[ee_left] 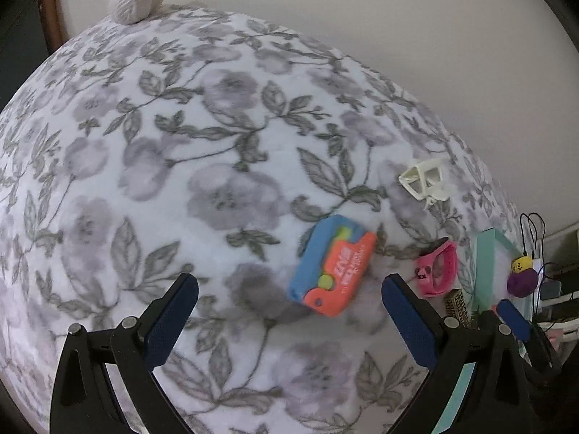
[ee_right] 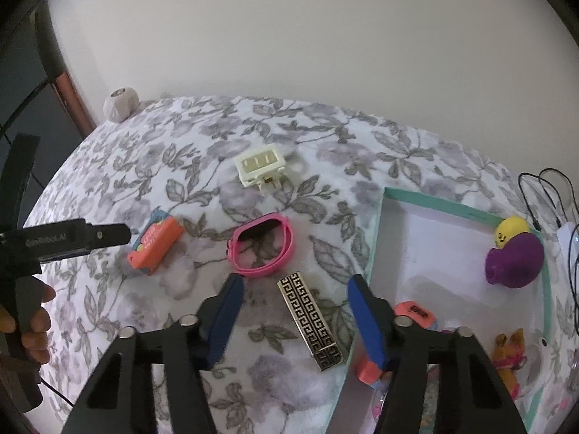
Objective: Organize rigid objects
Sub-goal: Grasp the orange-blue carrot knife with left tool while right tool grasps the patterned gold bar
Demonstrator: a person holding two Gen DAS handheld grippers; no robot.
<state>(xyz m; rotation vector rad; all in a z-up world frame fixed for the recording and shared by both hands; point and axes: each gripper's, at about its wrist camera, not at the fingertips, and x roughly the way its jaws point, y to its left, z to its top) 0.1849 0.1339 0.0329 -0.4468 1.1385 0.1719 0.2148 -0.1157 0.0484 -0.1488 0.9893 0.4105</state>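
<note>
1. Right gripper (ee_right: 293, 311): jaws spread wide, nothing between the pads. The patterned black-and-gold bar (ee_right: 309, 320) lies flat on the floral cloth (ee_right: 181, 166) directly between and just ahead of the jaws, touching neither pad.
2. Long axis of the bar runs on a diagonal: far end toward the left jaw, near end toward the right jaw. The jaw line does not sit square to it; my judgement is that a twist of the wrist is wanted so the pads close across the narrow width.
3. Just past the left jaw tip lies the pink watch band (ee_right: 262, 249), near the bar's far end but apart from it. Further ahead, the cream plastic part (ee_right: 262, 166).
4. Off the right jaw: teal-rimmed tray (ee_right: 376, 238), its rim close beside the bar's near end. It already holds a yellow-and-purple toy (ee_right: 514, 253) and other small items.
5. Left gripper (ee_left: 289, 307): jaws also spread, holding nothing. The orange-and-blue box (ee_left: 333, 266) lies ahead, nearer the right jaw than the left, long axis slanting away.
6. Nearer hand for the bar: right, clearly. From the left view the bar (ee_left: 457, 307) is only partly seen beyond the right jaw.
7. Likely step: close on the bar, then carry it rightward into the tray. Risk: pads clipping the tray rim.
</note>
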